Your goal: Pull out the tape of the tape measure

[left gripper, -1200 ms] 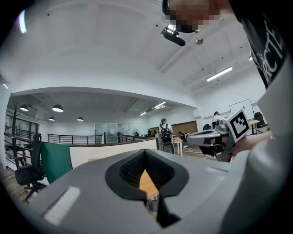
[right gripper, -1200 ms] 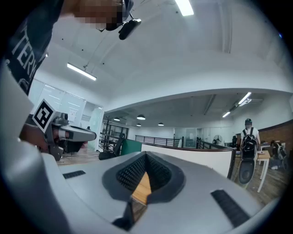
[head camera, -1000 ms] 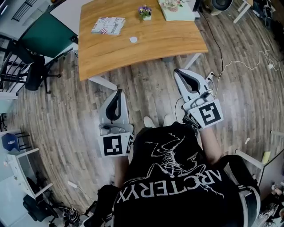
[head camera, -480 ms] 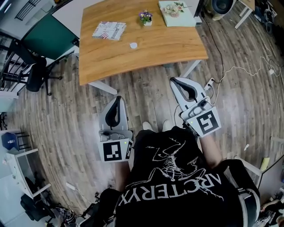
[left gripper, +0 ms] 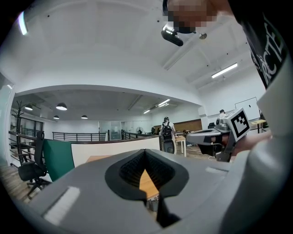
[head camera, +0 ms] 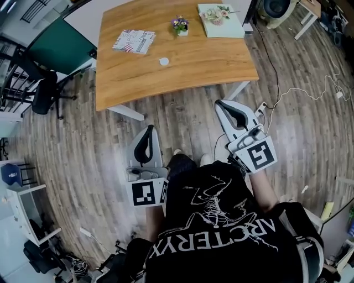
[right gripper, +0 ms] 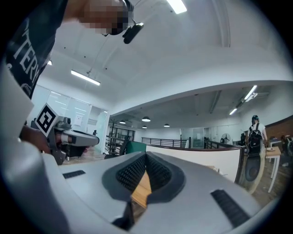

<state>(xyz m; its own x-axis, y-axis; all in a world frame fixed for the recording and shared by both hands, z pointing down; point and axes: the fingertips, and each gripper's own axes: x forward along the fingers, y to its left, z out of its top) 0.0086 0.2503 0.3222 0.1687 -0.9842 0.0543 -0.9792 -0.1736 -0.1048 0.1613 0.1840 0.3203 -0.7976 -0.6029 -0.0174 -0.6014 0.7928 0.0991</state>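
So, both grippers are clamped fully closed with nothing in them. The left gripper [head camera: 148,131] and right gripper [head camera: 224,105] hang low by the person's legs, over the wood floor [head camera: 182,119]. Compared to a second ago, the bench [head camera: 193,66] sits a touch nearer in the head view, so I'd guess this is just the walk-up. The small white round thing [head camera: 164,61] on it, probably the tape measure, is well apart from both. Around it are a patterned booklet [head camera: 134,41], a little flower pot [head camera: 180,24] and a pale green book [head camera: 220,12]. Nothing blocks the path, though a cable [head camera: 298,88] trails on the floor to the right.
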